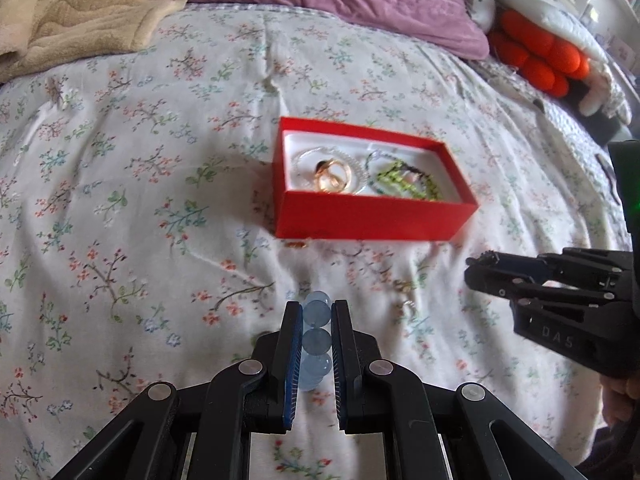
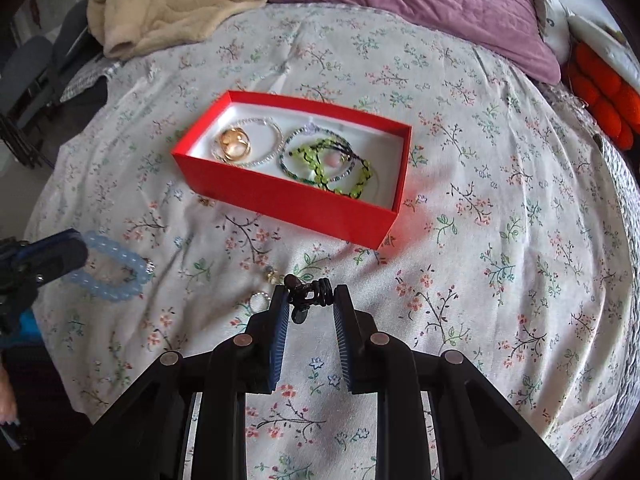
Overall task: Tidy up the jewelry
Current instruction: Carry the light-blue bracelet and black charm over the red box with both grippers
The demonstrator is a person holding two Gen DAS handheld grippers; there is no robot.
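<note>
Red box [image 2: 304, 204]: open, white-lined, flat on floral bedspread; holds gold bangles [image 2: 234, 145] inside clear beaded bracelet [image 2: 276, 142] at one end, green beaded pieces [image 2: 320, 160] with dark bead strand at other. Pale-blue bead bracelet [image 2: 112, 268]: loop of round translucent beads, one side pinched between left gripper's pads. Small dark jewelry piece [image 2: 308, 296]: clamped at right gripper's tips. Small ring [image 2: 260, 300] and gold earring [image 2: 271, 274]: loose on bedspread, near box.

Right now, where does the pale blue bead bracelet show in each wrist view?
Left wrist view: the blue bead bracelet is at bottom centre, pinched between the left gripper's fingers.
Right wrist view: the bracelet is at the left edge, hanging from the left gripper.
Shared landmark: the red box of jewelry, beyond it in both views.
</note>
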